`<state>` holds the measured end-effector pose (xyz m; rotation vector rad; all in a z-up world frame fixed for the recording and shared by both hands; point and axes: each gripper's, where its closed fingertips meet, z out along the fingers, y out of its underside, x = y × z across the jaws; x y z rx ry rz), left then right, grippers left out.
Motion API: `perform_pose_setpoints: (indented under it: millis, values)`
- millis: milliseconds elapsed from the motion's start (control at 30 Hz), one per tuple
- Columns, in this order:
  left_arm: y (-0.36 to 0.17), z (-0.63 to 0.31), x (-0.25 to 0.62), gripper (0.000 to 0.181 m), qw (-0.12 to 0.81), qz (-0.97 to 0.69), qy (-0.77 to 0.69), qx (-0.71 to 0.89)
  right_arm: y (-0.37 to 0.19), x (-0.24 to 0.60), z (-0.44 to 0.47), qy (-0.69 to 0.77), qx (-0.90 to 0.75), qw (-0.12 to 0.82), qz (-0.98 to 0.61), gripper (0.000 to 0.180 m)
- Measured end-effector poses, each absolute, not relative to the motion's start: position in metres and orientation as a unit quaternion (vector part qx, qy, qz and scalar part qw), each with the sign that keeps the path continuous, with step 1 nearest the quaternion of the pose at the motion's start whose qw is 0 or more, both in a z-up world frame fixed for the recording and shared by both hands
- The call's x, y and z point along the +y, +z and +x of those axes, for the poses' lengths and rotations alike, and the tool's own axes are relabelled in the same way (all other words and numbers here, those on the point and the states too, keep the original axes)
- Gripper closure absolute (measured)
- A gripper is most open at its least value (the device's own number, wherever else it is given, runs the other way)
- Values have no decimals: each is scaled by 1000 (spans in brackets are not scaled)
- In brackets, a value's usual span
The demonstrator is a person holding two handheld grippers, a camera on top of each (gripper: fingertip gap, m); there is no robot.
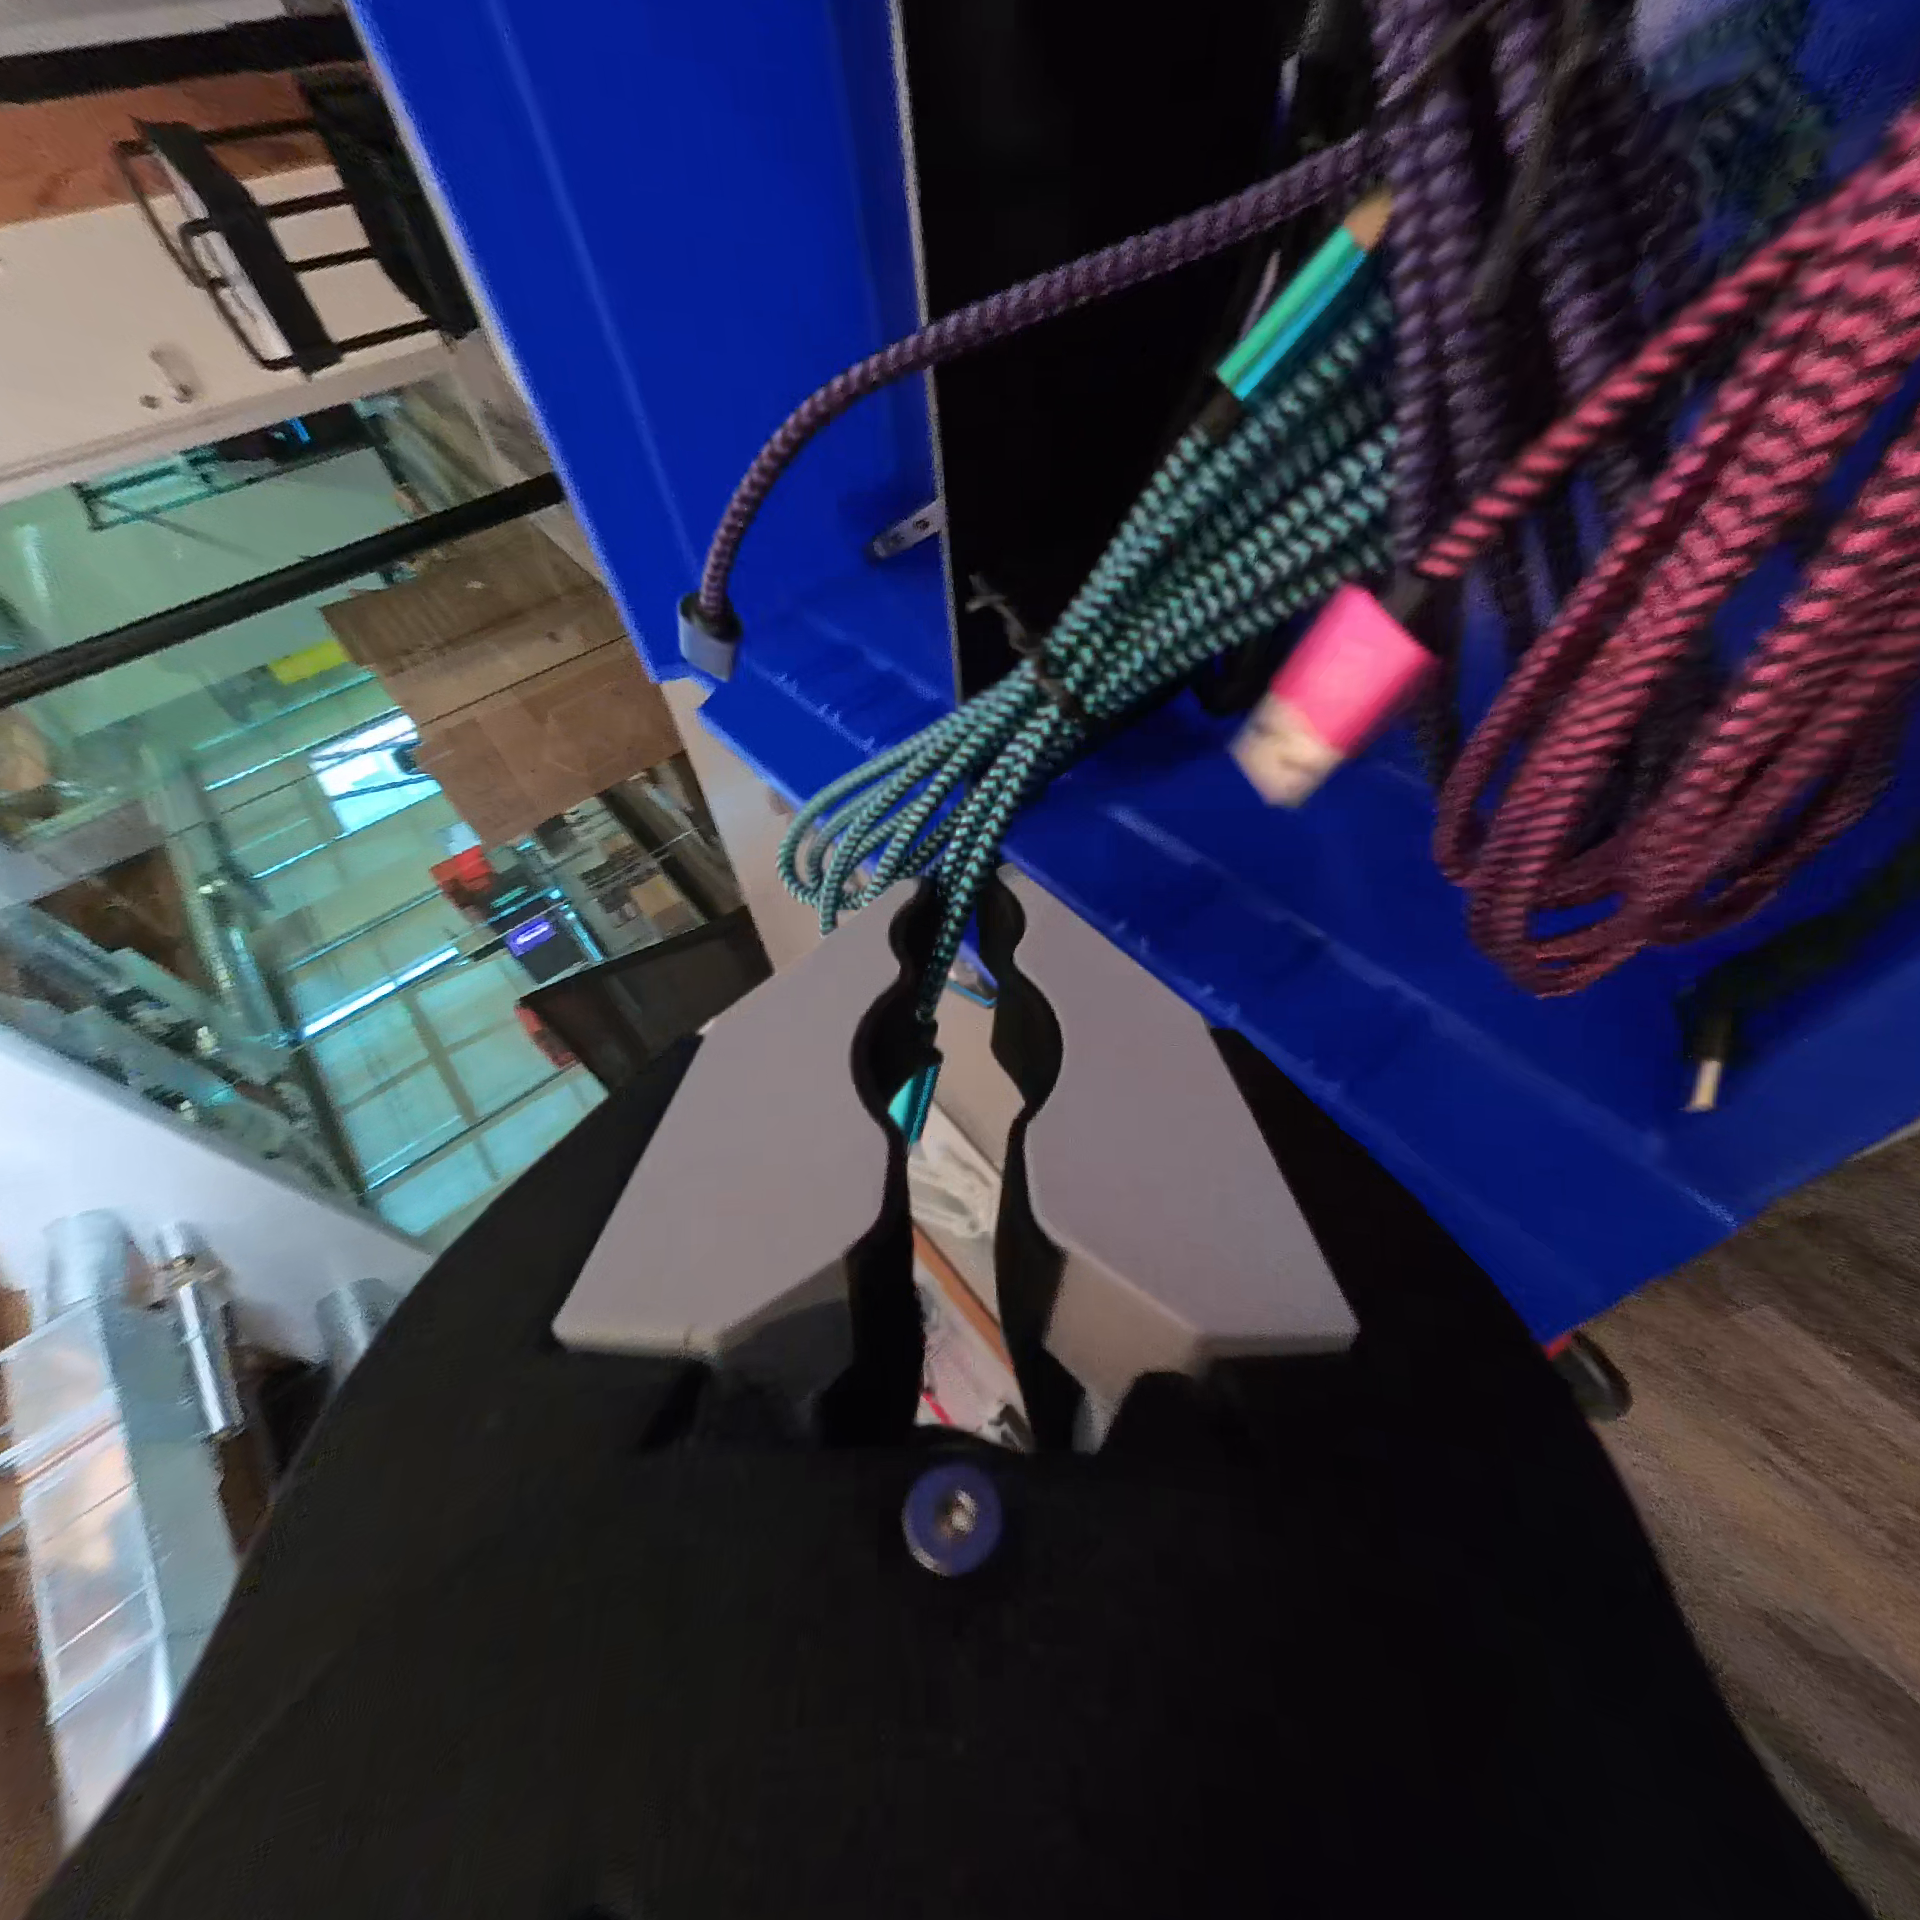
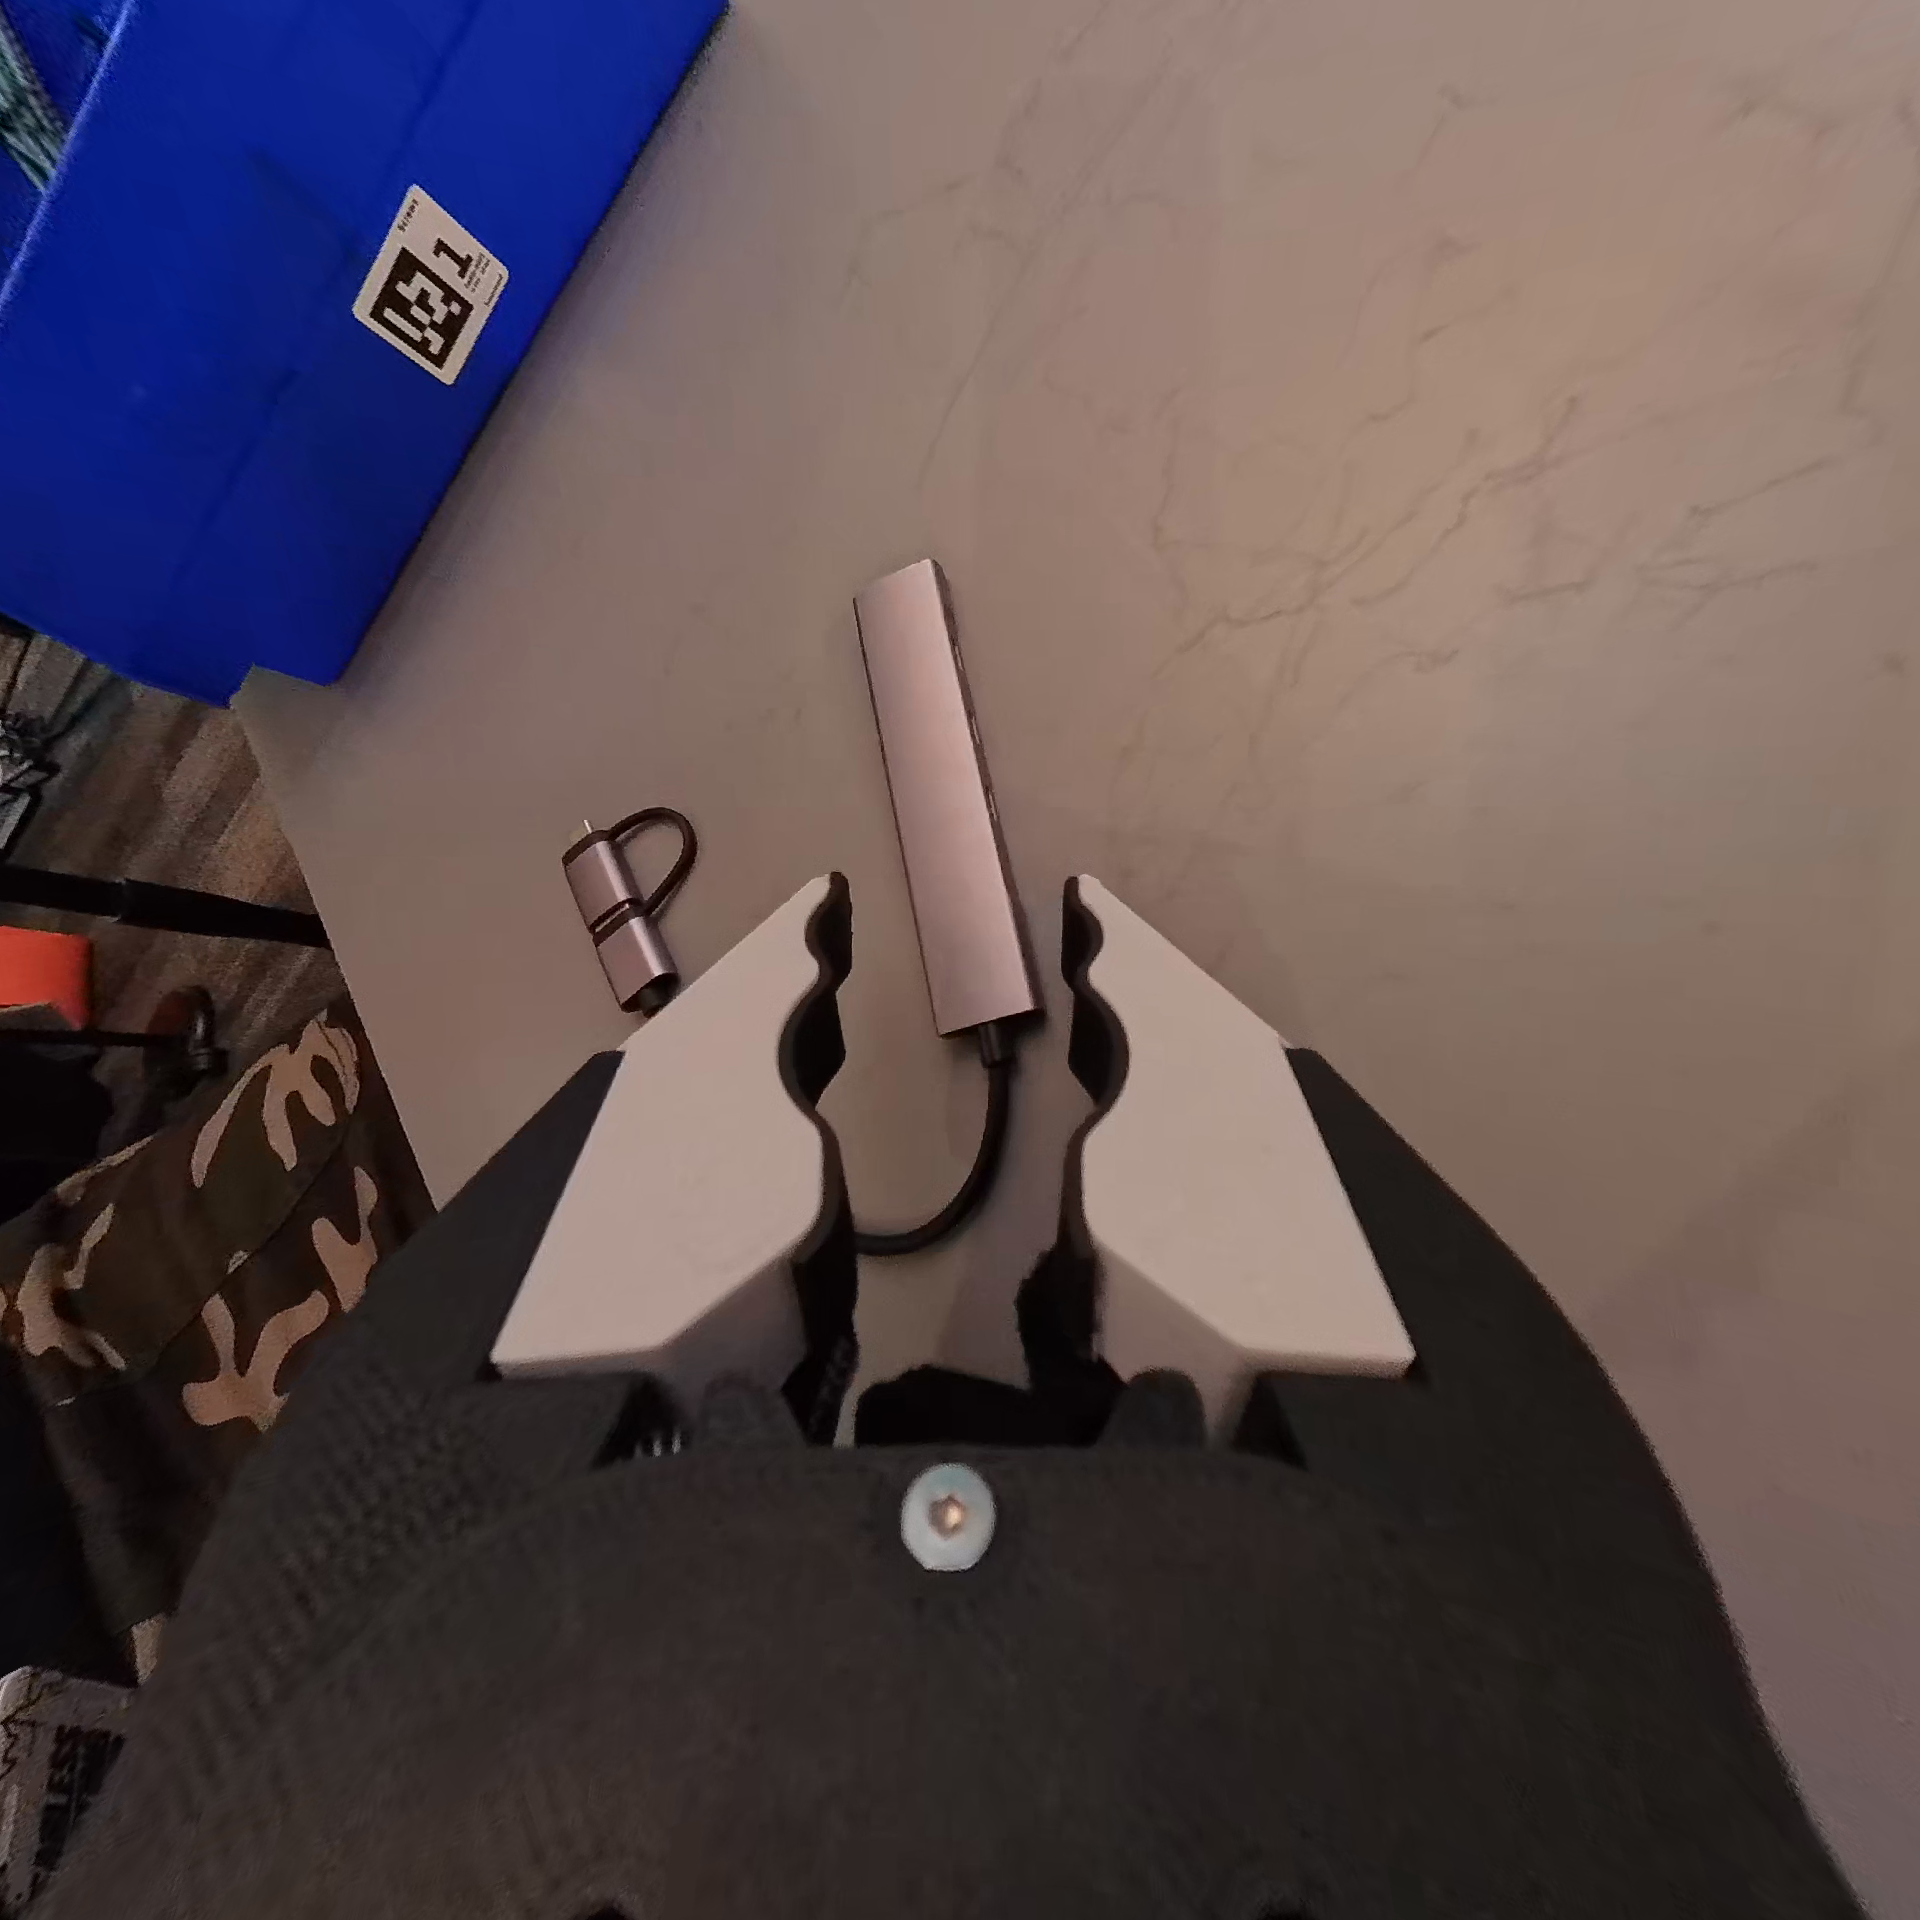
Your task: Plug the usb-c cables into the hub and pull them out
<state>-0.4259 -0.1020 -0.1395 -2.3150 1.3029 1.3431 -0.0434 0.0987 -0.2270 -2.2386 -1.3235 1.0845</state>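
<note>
In the left wrist view my left gripper (image 1: 956, 914) is shut on a teal-and-black braided cable (image 1: 1122, 613); its teal plug (image 1: 914, 1096) sits between the fingers. The cable's coiled bundle hangs out of a blue bin (image 1: 1351, 987) with purple (image 1: 1039, 301) and pink (image 1: 1704, 582) braided cables. In the right wrist view my right gripper (image 2: 956, 894) is open above a grey table, with the slim grey hub (image 2: 940, 790) lying between its fingertips. The hub's short black lead (image 2: 956, 1174) curls back under the left finger to grey plugs (image 2: 623, 925).
A blue bin with a white sticker (image 2: 260, 312) stands at the table's (image 2: 1455, 520) far left in the right wrist view. A camouflage cloth (image 2: 208, 1226) lies beyond the table's left edge. Wood flooring (image 1: 1787, 1455) shows below the bin in the left wrist view. The grippers' ends are close to 45 cm from one another. My right gripper is the nearer one to the hub's short black lead (image 2: 956, 1174): about 6 cm, against 50 cm.
</note>
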Motion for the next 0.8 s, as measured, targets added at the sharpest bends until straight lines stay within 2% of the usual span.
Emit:
perform_pose_setpoints:
  millis: [333, 467, 567, 700, 800]
  values:
    - [-97, -443, -93, 178, 156, -763, 515, 359, -221, 101, -45, 376, -466, 175, -782, 138]
    - [-66, -455, -89, 178, 203, -760, 538, 302, -214, 115, -42, 349, -461, 216, -787, 114]
    - [-40, -444, -80, 178, 236, -740, 553, 301, -202, 136, -36, 306, -459, 280, -786, 95]
    - [-19, -400, -59, 178, 278, -701, 562, 340, -163, 150, -33, 260, -468, 368, -760, 87]
    - [-12, -352, -40, 177, 307, -668, 560, 381, -117, 122, -54, 306, -508, 404, -696, 88]
